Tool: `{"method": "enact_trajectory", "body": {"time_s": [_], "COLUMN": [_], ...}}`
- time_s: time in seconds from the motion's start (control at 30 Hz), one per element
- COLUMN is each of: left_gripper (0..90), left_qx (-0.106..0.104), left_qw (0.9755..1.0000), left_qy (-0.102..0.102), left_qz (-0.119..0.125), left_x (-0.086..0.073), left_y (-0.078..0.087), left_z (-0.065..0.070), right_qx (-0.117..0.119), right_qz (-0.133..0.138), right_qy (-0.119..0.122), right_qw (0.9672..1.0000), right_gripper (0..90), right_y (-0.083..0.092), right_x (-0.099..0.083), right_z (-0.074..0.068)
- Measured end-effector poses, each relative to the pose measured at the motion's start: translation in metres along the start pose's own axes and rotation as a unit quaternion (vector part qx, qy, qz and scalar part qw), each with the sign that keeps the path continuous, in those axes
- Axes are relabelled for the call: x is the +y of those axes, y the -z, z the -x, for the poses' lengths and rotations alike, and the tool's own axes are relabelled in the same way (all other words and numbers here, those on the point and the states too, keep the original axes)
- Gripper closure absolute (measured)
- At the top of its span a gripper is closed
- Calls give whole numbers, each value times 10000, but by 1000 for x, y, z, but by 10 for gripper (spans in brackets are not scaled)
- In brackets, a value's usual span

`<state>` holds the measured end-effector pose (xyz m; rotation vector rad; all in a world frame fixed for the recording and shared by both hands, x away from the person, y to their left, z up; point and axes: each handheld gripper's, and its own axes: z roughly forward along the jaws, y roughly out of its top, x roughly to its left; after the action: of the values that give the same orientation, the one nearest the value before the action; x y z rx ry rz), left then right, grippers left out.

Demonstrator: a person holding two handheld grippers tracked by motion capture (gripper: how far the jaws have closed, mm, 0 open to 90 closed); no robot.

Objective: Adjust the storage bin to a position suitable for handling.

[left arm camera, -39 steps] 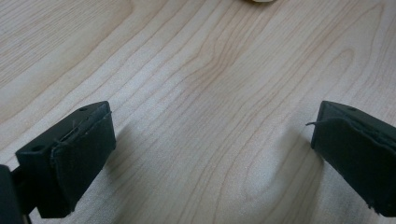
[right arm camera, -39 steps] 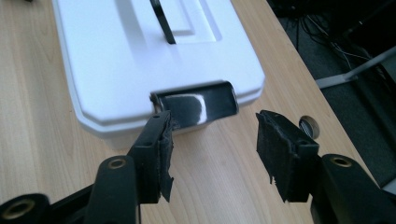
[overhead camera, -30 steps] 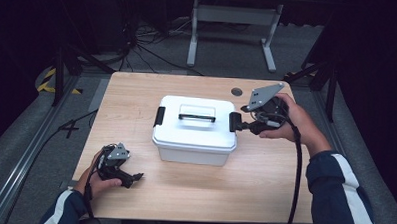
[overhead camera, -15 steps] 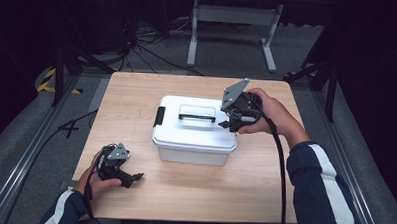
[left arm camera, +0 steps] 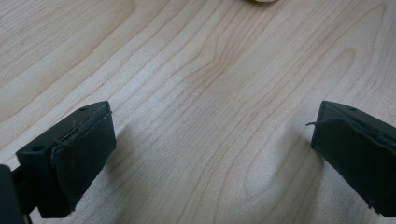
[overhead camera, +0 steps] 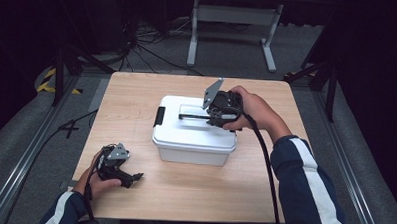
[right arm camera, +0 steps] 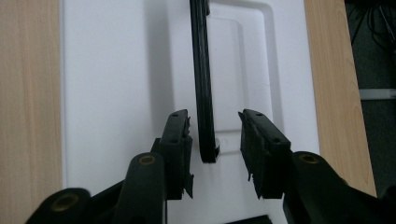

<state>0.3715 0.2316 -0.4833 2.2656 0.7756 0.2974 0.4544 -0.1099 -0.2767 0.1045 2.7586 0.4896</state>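
A white box (overhead camera: 194, 134) with a black handle (right arm camera: 202, 79) sits on a pale wood-grain desk (overhead camera: 132, 97); black tool (right arm camera: 215, 140), navy white-striped sleeve (overhead camera: 309, 188).

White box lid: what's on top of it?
A black handle lies flat on the lid, with the right hand-held gripper open astride its end. Box contents are hidden by the lid.

Even light from above keeps the wooden surface (overhead camera: 137, 97) bright while the room past its far edge sinks into black, the white box (overhead camera: 193, 137) throws a soft shadow toward the near edge, and both close views look slightly soft.
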Motion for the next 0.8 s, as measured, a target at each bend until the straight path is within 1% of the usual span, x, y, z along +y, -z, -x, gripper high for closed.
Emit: {"method": "enact_trajectory", "body": {"time_s": [0.03,0.13,0.17,0.2,0.27,0.33,0.4,0.47,0.5,0.6,0.63,0.8], "left_gripper": [3,3,3,4,4,4,4,4,4,4,4,4], "left_qx": [-1,0,1,3,5,7,8,8,7,7,7,6], "left_qw": [10000,10000,10000,10000,10000,10000,10000,10000,10000,10000,10000,10000], "left_qy": [3,0,3,5,6,6,6,4,5,4,5,7], "left_qz": [1,1,0,-2,-1,0,1,0,0,0,0,0], "left_x": [0,0,0,0,0,0,0,0,0,0,0,0], "left_y": [0,0,0,0,0,0,0,0,0,0,0,0], "left_z": [0,0,0,0,0,0,0,0,0,0,0,0], "right_qx": [32,5,20,6,-15,79,43,36,38,23,-26,-45], "right_qz": [5,3,11,10,66,166,166,133,163,160,149,127], "right_qy": [11,52,88,126,112,182,193,286,297,375,347,339], "right_qw": [10000,10000,10000,9999,9999,9997,9997,9995,9994,9992,9993,9993], "right_gripper": [652,682,705,708,734,748,767,823,834,838,840,845], "right_y": [-1,-5,-6,-6,-8,-9,-10,-11,-12,-12,-12,-11], "right_x": [1,6,7,9,11,13,16,18,19,21,21,23], "right_z": [0,1,1,0,0,1,-1,-2,-3,-3,-3,-2]}}
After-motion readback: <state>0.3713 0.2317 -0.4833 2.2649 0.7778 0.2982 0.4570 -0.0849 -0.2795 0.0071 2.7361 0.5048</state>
